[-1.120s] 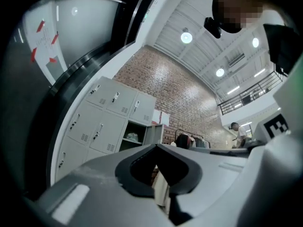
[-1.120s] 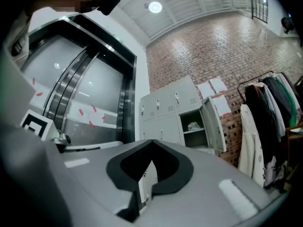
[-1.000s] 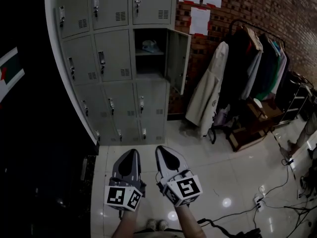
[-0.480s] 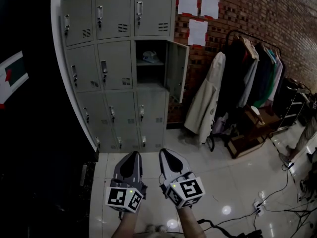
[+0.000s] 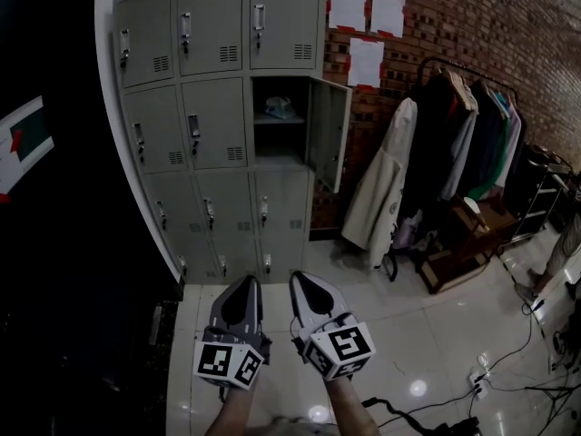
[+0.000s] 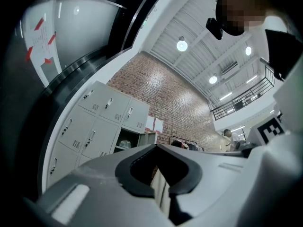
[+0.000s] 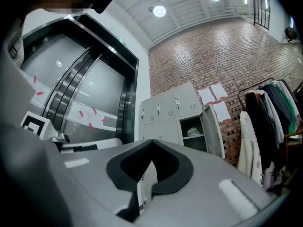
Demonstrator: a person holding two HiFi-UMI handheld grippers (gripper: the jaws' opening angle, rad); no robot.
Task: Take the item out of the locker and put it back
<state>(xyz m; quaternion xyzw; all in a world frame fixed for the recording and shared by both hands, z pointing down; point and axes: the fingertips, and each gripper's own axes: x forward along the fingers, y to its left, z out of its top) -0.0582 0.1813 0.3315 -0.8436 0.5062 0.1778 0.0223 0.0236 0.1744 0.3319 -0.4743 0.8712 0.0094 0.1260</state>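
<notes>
A grey bank of lockers [image 5: 218,125] stands ahead against a brick wall. One locker in the middle row, right column, has its door [image 5: 329,133] swung open. Inside it, on a shelf, lies a pale item [image 5: 279,108], also seen as the item [image 7: 194,132] and the item [image 6: 124,145]. My left gripper [image 5: 246,281] and right gripper [image 5: 299,276] are held side by side low in the head view, well short of the lockers. Both are shut with nothing between the jaws.
A coat rack [image 5: 458,143] with several hanging garments stands right of the lockers, a pale coat [image 5: 381,189] nearest. A low wooden stand [image 5: 463,234] sits below it. Cables [image 5: 508,352] lie on the glossy floor at right. A dark wall runs along the left.
The view has shifted slightly, so the lockers sit a little lower and more to the right in the frame. Both grippers stay shut and side by side.
</notes>
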